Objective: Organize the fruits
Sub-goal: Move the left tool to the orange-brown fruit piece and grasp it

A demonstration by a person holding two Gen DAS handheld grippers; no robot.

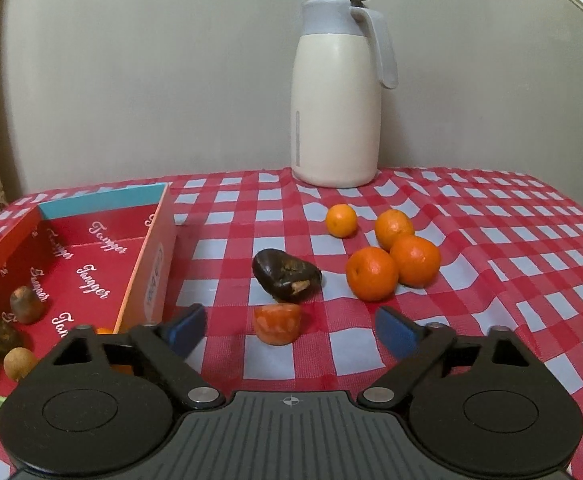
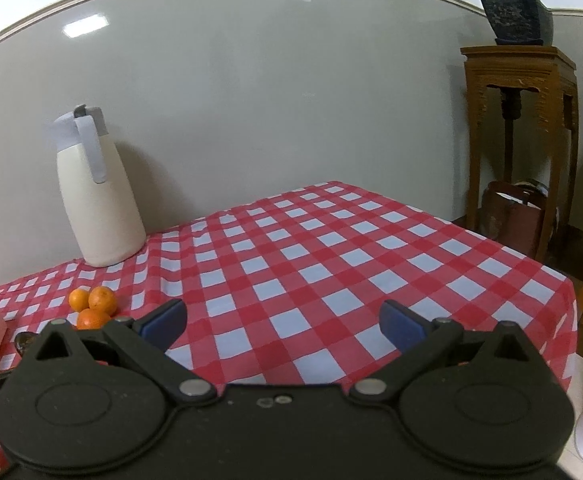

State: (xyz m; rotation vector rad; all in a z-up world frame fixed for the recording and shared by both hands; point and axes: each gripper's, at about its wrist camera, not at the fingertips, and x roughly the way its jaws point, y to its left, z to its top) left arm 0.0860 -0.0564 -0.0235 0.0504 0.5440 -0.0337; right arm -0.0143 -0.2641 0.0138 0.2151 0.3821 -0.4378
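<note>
While its jaws stand wide apart, the left hand-held gripper (image 1: 290, 334) brackets a red-orange fruit piece (image 1: 277, 323) without touching it

oranges (image 1: 387, 256): four, clustered on cloth | box (image 1: 147, 264): open, holds fruit

Orange fruit (image 1: 109, 331) in box (image 1: 147, 276) mostly hidden behind left gripper (image 1: 289, 334)
</note>
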